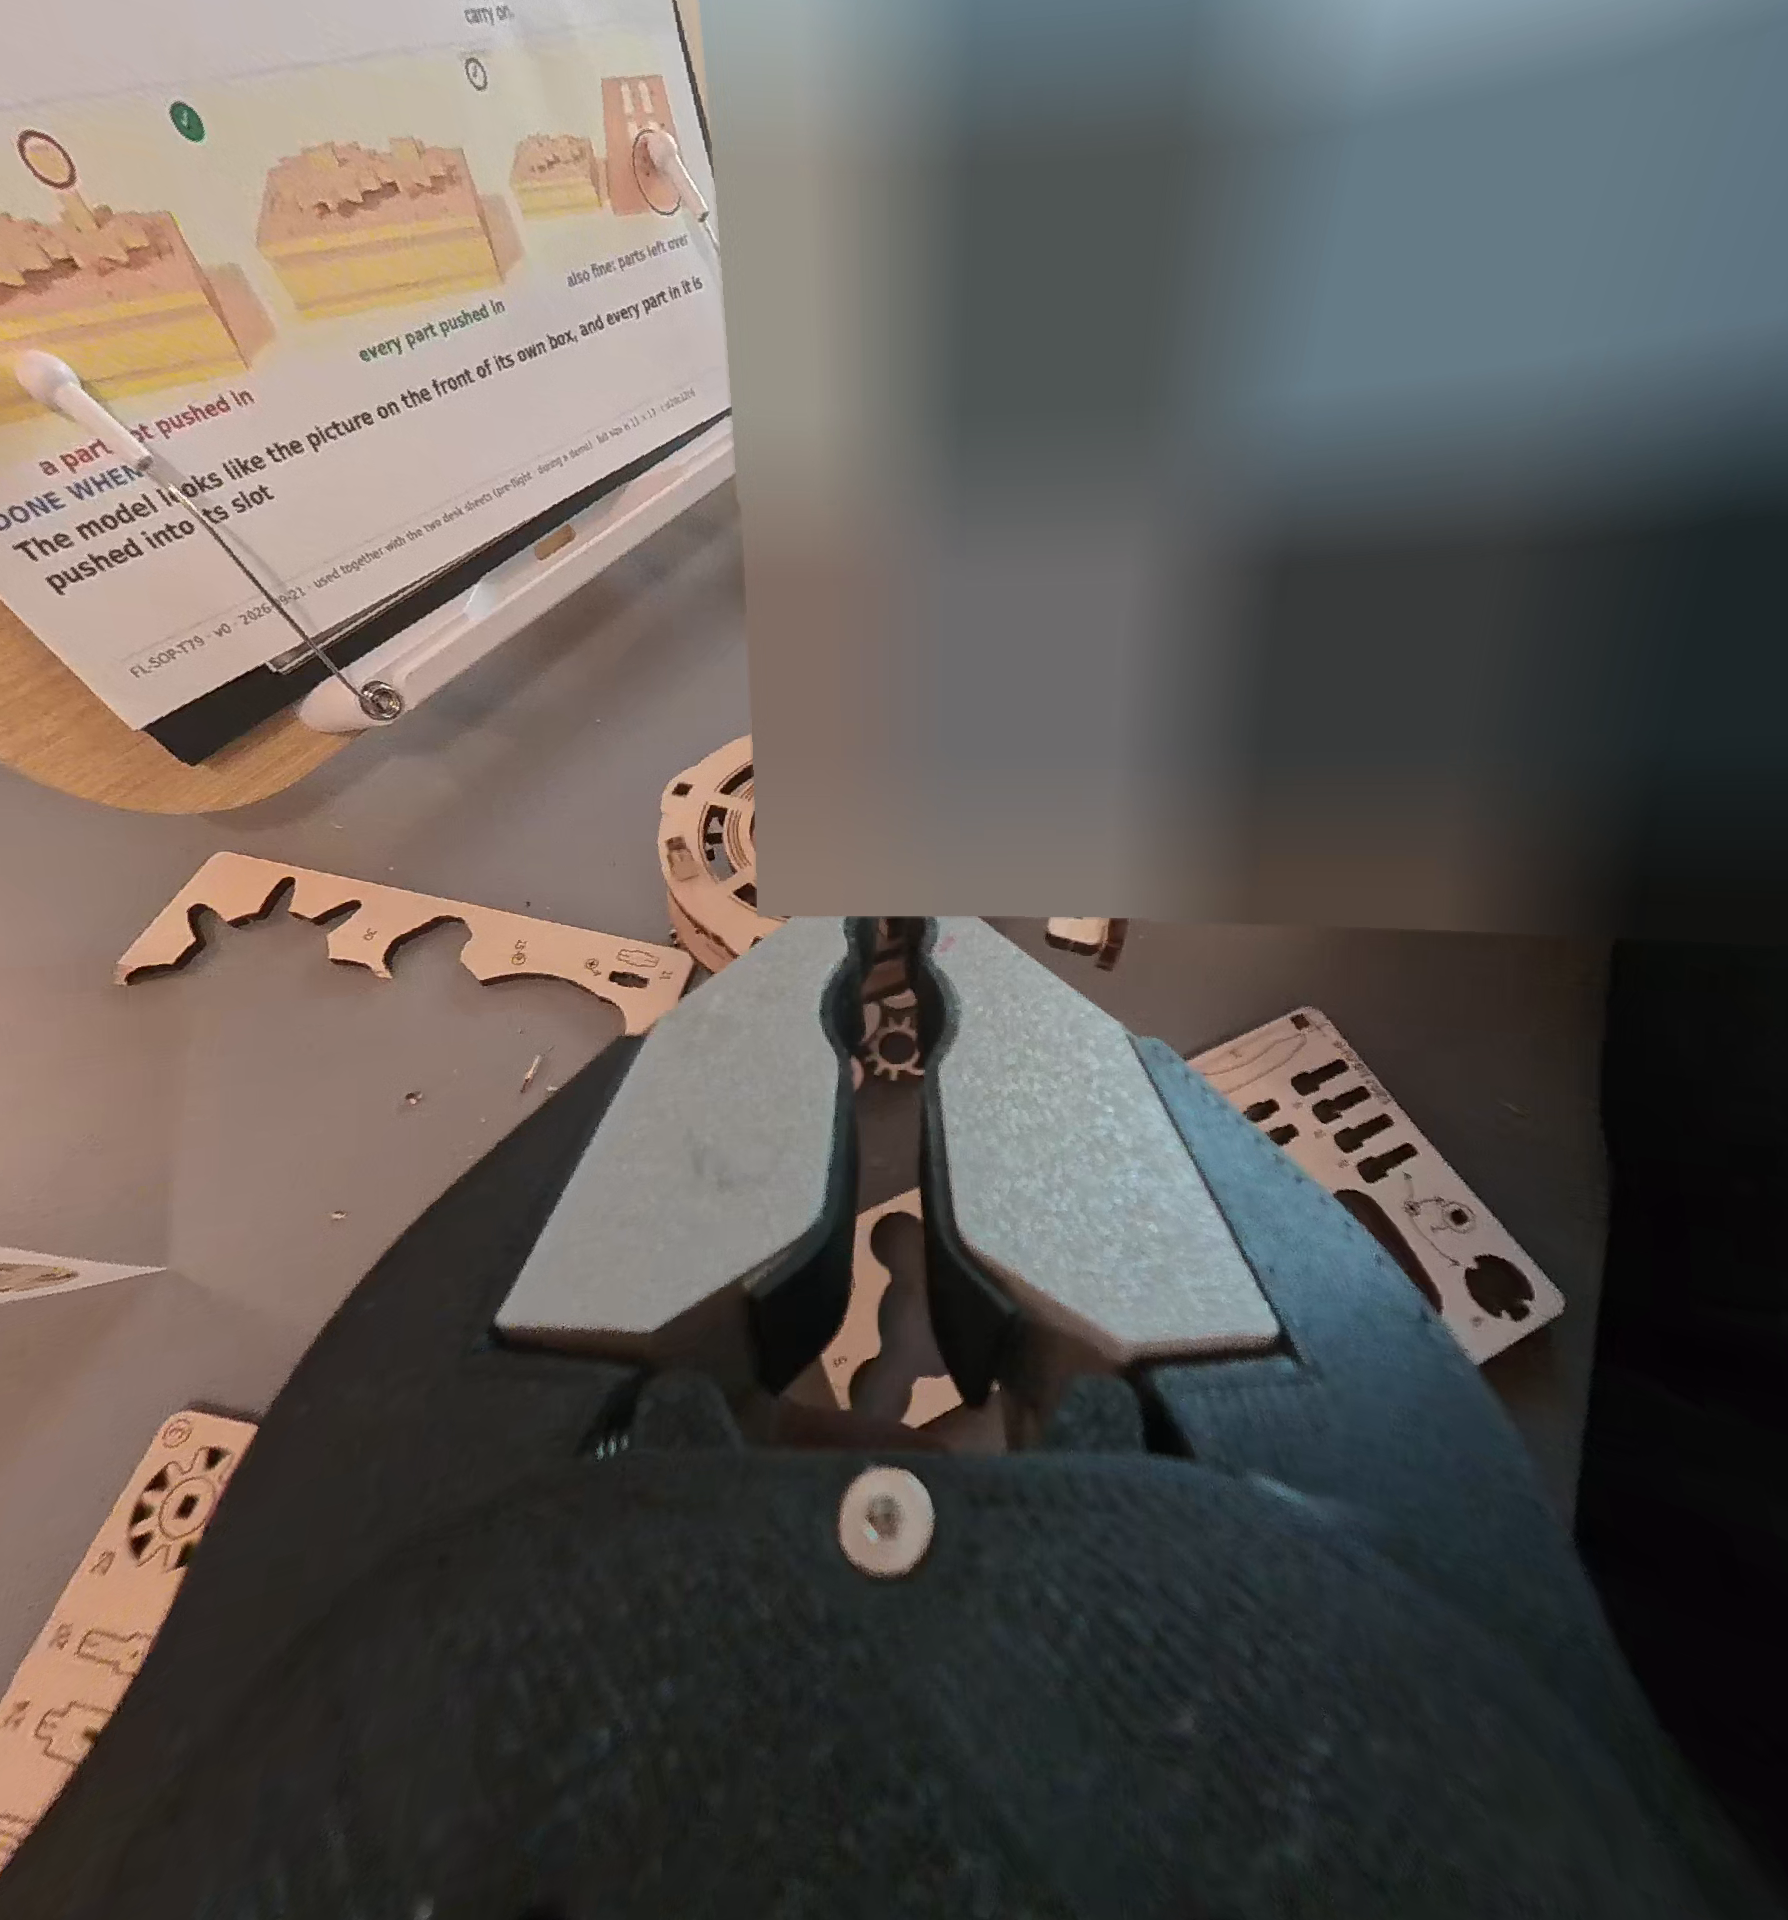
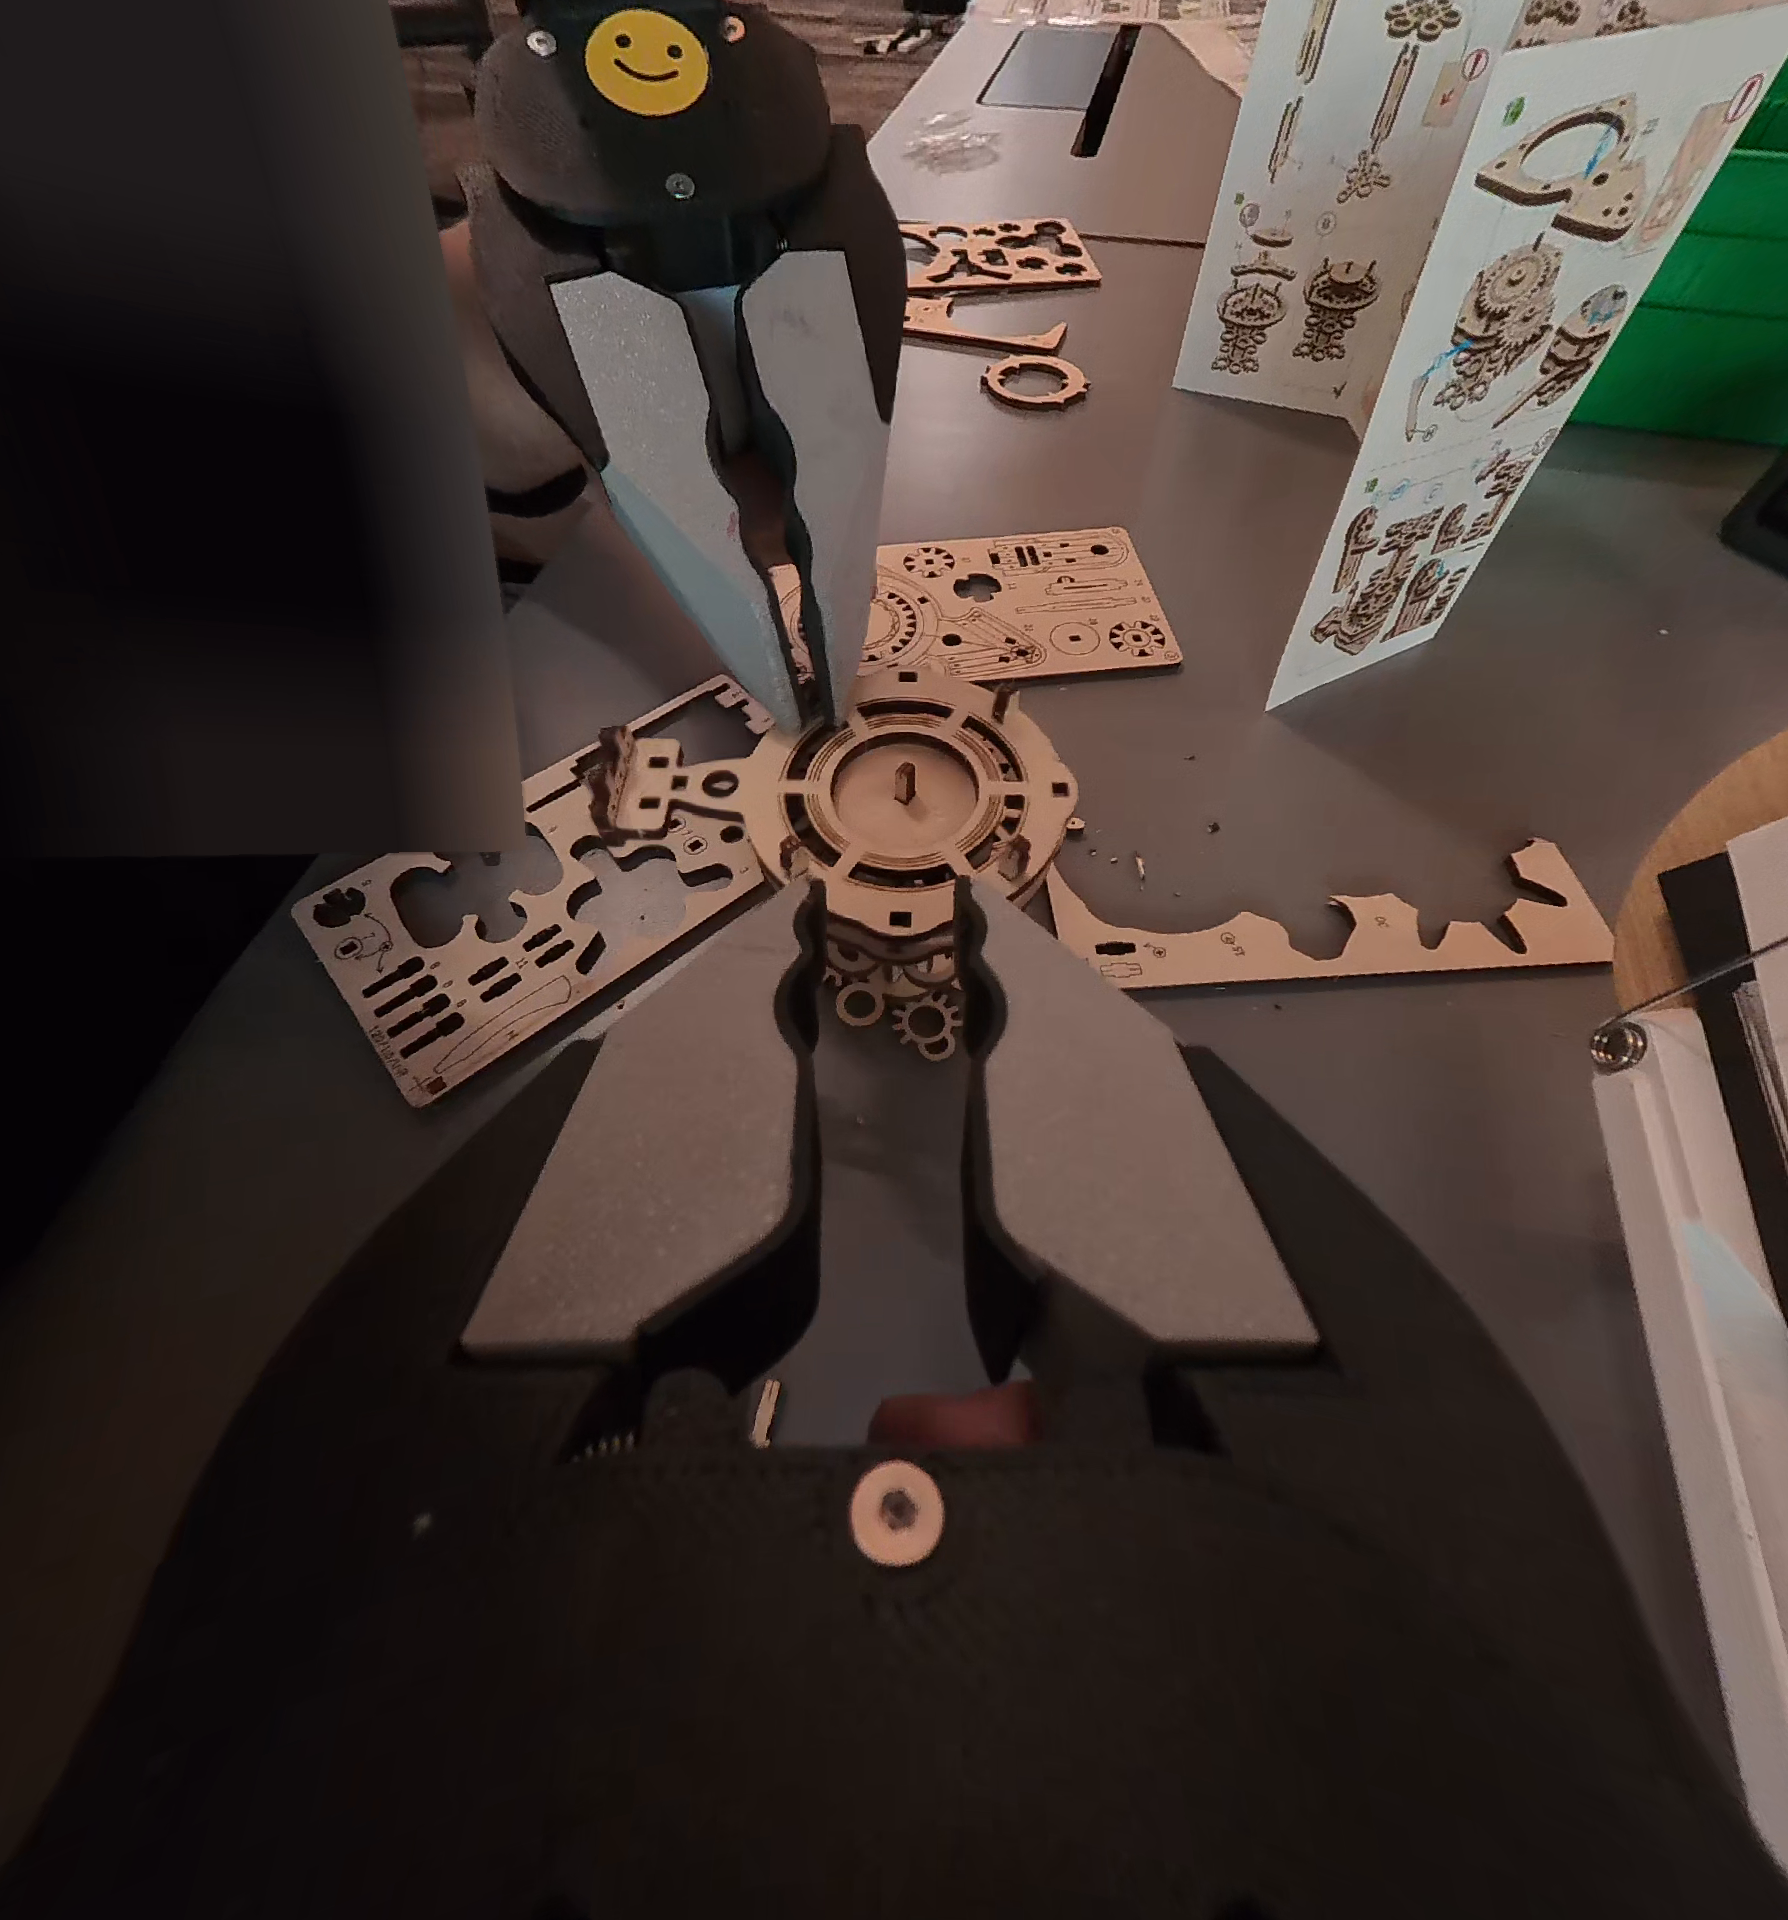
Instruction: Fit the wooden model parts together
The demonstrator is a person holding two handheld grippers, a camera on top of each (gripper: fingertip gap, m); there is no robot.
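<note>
The grey table carries everything, with punched-out wooden sheets scattered over it: one with slots and holes at the left, one with gear outlines behind, and a jagged offcut at the right. A folded instruction leaflet stands at the back right, and a printed sheet on a white stand leans at the edge.

In the middle sits the round wooden model, a stacked ring body with a small upright peg in its hub and tiny gears at its near foot.

The right gripper has its fingers on either side of the model's near rim; the jaws look partly closed on the model, steadying it, though firm contact is hard to confirm. The left gripper comes down from behind, its jaws nearly together at the model's far left rim. Whether something thin is pinched between them I cannot tell; its own view shows only a narrow gap over the gears.

A small dark-edged loose part lies just left of the model.

The step in hand looks like seating or pressing a piece at the rim while the body is held. The next move probably calls for steady downward pressure with the model kept from turning.
</note>
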